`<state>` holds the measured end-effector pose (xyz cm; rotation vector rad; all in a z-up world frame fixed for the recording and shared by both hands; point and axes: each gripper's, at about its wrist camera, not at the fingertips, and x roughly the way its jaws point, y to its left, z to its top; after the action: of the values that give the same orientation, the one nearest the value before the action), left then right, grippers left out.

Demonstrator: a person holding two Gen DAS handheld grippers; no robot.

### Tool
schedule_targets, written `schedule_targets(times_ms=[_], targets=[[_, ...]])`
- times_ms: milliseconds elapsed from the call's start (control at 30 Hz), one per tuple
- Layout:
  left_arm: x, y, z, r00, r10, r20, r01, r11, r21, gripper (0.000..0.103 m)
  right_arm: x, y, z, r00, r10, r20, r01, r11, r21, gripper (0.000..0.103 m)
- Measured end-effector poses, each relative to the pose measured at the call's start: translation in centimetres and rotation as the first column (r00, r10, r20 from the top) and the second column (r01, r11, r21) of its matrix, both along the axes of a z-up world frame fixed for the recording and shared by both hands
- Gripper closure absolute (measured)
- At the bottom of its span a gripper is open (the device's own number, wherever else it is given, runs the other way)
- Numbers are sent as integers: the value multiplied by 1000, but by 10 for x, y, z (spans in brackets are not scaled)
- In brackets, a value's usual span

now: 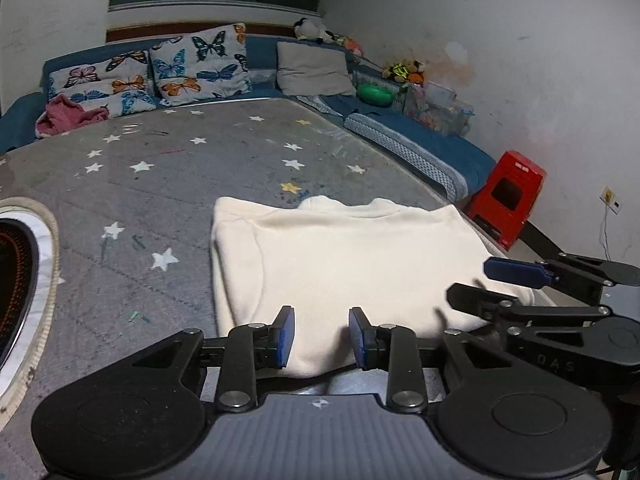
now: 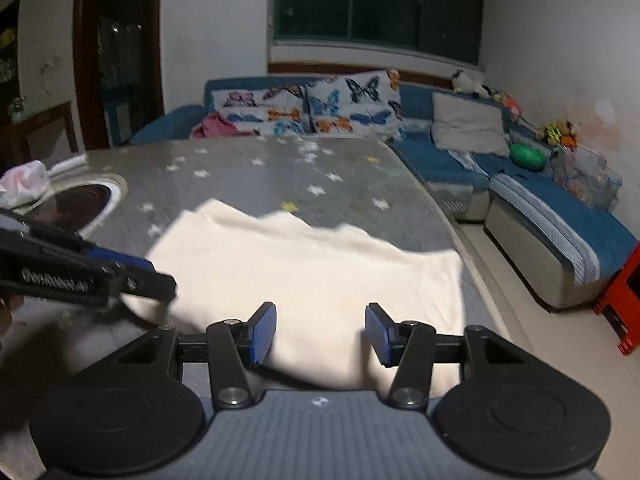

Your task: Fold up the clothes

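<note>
A cream garment (image 1: pixel 352 256) (image 2: pixel 312 272) lies folded flat on the grey star-patterned table (image 1: pixel 160 184) (image 2: pixel 248 176), its neck end pointing away from me. My left gripper (image 1: pixel 322 338) hovers at the garment's near edge. Its blue pads (image 1: pixel 286 336) stand apart, with cloth lying flat beneath the gap and nothing pinched. My right gripper (image 2: pixel 322 332) is open over the same near edge, further right. In the left wrist view it shows as the right gripper (image 1: pixel 494 286), open above the garment's right corner. The left gripper (image 2: pixel 132 276) appears at the left of the right wrist view.
A round hob (image 1: pixel 16 280) (image 2: pixel 80 200) is set into the table at the left. The table's curved edge (image 2: pixel 460 240) runs past the garment's right side. Beyond are a blue sofa (image 2: pixel 560 220) with butterfly cushions (image 1: pixel 200 64), a pink cloth (image 1: pixel 68 116) and a red stool (image 1: pixel 508 200).
</note>
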<state>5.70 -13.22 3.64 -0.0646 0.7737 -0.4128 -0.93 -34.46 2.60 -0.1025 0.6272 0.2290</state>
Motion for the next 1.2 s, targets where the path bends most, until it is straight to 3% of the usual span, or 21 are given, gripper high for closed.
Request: schedule_targets(times_ms=[267,467,833,933,1100,1200], targets=[[0,8,-10,1000,16,-26,-16,1000,-18,69,7,28,-20,998,49,-33,-50,998,-23,52],[-6,9,-6,1000,20,-18,-21,999,-28,61,3,24,-13,999,33,-33,-33,999,1,50],[-30,17,3,999,35,15,-34,999,-24,27,-13,22,-11,999,-21,-43,21,1000,16,26],[-36,21,3,999,44,16,-44,999,-26,12,-19,25,-10,999,-30,-31,31,999,9,21],[-48,29,6,997,60,46,-58,998,-30,0,-26,29,-9,998,-49,-28,50,999,15,15],[-55,33,8,996,66,65,-64,997,-32,0,-31,30,-9,998,-61,-25,62,998,17,11]])
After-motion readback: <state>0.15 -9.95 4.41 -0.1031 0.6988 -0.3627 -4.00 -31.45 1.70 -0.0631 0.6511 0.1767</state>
